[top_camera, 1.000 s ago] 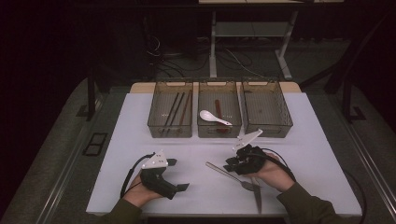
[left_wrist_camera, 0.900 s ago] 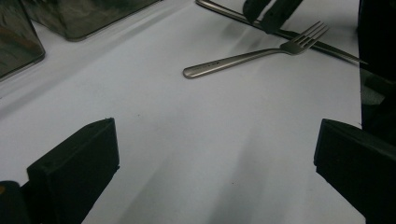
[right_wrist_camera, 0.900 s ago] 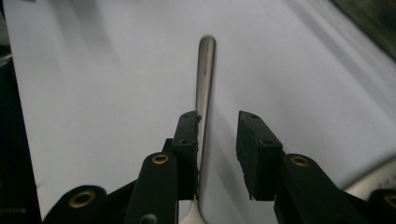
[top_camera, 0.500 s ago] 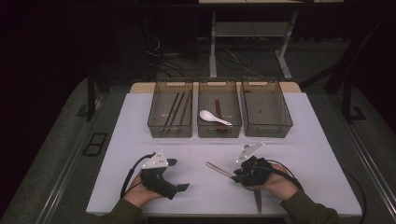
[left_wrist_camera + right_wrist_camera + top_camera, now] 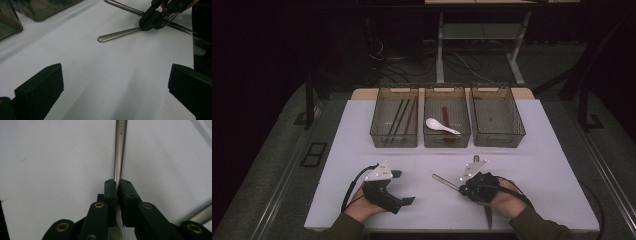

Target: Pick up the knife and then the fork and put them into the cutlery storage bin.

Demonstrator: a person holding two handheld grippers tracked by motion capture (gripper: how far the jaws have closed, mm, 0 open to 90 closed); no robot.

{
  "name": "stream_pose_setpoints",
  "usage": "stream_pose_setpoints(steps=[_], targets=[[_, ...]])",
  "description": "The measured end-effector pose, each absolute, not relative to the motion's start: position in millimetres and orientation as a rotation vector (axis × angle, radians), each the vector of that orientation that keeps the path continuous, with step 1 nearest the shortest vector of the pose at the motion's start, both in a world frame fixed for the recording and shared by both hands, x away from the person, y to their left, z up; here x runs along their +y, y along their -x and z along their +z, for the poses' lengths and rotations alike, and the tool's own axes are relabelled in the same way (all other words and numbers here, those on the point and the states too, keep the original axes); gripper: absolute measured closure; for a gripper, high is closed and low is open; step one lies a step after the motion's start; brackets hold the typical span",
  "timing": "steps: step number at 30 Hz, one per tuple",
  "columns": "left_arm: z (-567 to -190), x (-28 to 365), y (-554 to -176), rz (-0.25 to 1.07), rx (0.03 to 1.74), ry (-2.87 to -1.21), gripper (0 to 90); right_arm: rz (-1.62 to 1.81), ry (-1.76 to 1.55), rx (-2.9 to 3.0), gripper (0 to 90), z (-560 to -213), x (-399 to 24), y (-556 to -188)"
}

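A steel fork point(image 5: 443, 180) lies on the white table point(image 5: 532, 150), handle pointing left. My right gripper point(image 5: 462, 189) is down on it. In the right gripper view its jaws have just been closing and now pinch the fork point(image 5: 120, 150) near its neck, so my right gripper point(image 5: 116, 183) is shut on it. From the left gripper view, the fork point(image 5: 120, 33) shows with the right gripper point(image 5: 150, 21) clamped beside the tines. My left gripper point(image 5: 404, 187) rests on the table at the left, open, with bare table between the jaws of the left gripper point(image 5: 115, 66).
A second steel utensil point(image 5: 130, 8) lies crossed under the fork, running towards the table's front edge point(image 5: 487, 215). Three clear bins stand in a row behind: left with dark chopsticks point(image 5: 401, 117), middle with a white spoon point(image 5: 439, 125), and the right bin point(image 5: 497, 140).
My right gripper has come down and slightly nearer onto the fork, and its jaws have closed on it. The left gripper has stayed put.
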State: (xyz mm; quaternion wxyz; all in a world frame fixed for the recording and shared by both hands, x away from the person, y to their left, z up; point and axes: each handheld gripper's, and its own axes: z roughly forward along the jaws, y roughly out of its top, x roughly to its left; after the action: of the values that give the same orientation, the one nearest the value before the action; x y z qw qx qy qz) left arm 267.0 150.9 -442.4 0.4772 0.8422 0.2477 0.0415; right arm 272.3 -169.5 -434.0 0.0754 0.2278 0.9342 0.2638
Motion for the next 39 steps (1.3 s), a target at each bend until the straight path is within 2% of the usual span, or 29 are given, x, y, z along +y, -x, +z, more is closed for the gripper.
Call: stream_pose_setpoints(steps=[39], targets=[[-442,154,-267,0.106,0.605,-2.049,0.0,1.035,-0.761,2.739,84.8,-399,-203,-295]])
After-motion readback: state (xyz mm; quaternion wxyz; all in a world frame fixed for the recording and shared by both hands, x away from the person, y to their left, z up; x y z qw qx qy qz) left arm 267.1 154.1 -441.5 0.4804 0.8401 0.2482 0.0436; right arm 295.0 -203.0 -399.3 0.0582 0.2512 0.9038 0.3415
